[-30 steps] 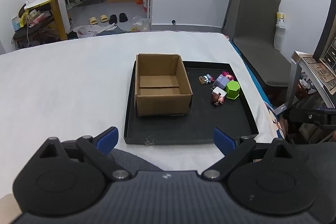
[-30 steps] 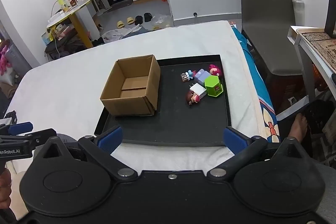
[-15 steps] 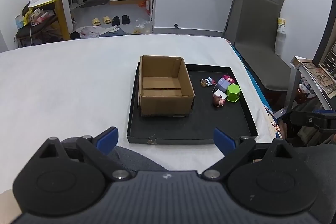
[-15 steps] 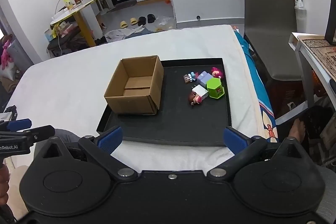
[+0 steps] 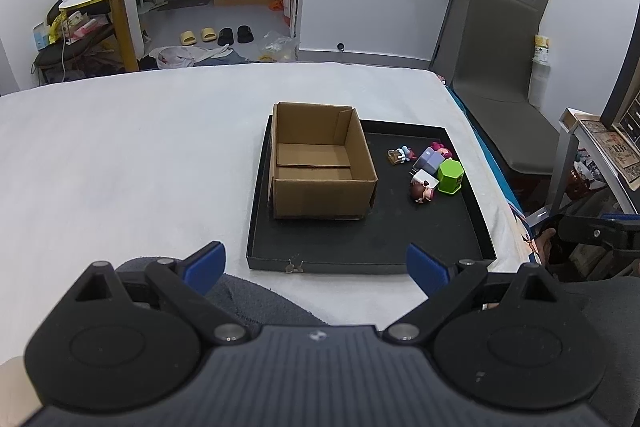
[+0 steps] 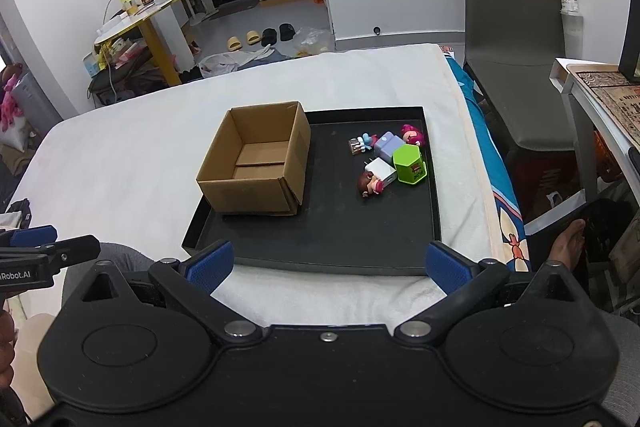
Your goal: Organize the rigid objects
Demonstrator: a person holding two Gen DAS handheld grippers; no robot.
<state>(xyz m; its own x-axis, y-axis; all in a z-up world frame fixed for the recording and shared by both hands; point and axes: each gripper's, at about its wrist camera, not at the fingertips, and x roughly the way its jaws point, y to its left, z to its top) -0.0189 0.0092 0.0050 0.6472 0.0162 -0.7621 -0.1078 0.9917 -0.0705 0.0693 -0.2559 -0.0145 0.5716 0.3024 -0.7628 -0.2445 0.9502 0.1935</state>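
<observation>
An open, empty cardboard box [image 5: 322, 163] [image 6: 256, 159] stands on the left part of a black tray [image 5: 360, 239] [image 6: 344, 227]. Right of it lies a cluster of small toys: a green hexagonal block [image 5: 451, 177] [image 6: 409, 163], a lilac block [image 5: 429, 160] [image 6: 387, 143], a white block with a brown-haired figure [image 5: 422, 187] [image 6: 374, 179], a pink figure [image 6: 412, 135] and a small blue-and-brown figure [image 5: 399, 155] [image 6: 360, 143]. My left gripper [image 5: 316, 265] and right gripper [image 6: 327, 262] are both open and empty, held near the tray's front edge.
The tray lies on a white-covered bed [image 5: 120, 155]. A grey chair [image 6: 516, 27] and a side table [image 6: 600, 99] stand to the right. The person's knees [image 5: 240, 299] sit below the grippers. The left gripper shows in the right wrist view [image 6: 32, 247].
Both grippers have pulled back and risen slightly, so the tray and box look a little farther away. Nothing on the tray has moved.
</observation>
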